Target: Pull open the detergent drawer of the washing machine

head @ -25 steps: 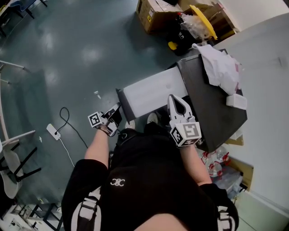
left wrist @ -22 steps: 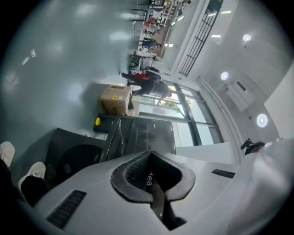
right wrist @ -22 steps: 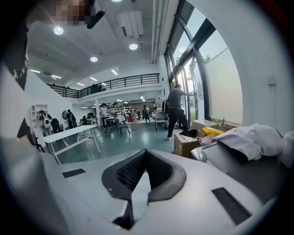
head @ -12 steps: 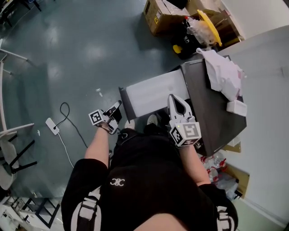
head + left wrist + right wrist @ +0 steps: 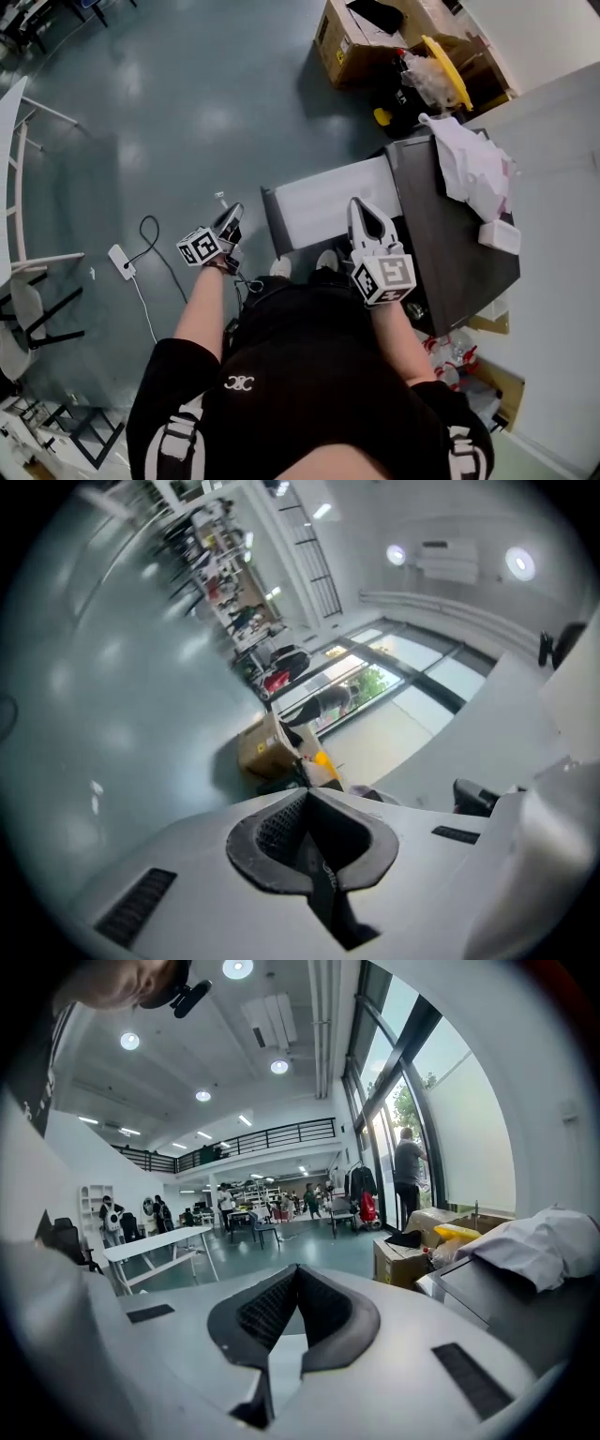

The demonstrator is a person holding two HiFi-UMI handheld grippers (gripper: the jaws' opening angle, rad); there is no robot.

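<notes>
The drawer (image 5: pixel 328 202) stands pulled well out from the washer (image 5: pixel 455 234), so the pull appears complete. The left gripper (image 5: pixel 229 221) sits just beside the drawer's dark front, clear of it, fingers together and empty. The right gripper (image 5: pixel 362 212) hovers over the drawer, fingers together, empty

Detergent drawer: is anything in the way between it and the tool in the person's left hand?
Nothing visible. The left tool, shut and empty, hangs just left of the detergent drawer at its dark front, with only floor between them. The drawer already stands pulled out of the washing machine.
</notes>
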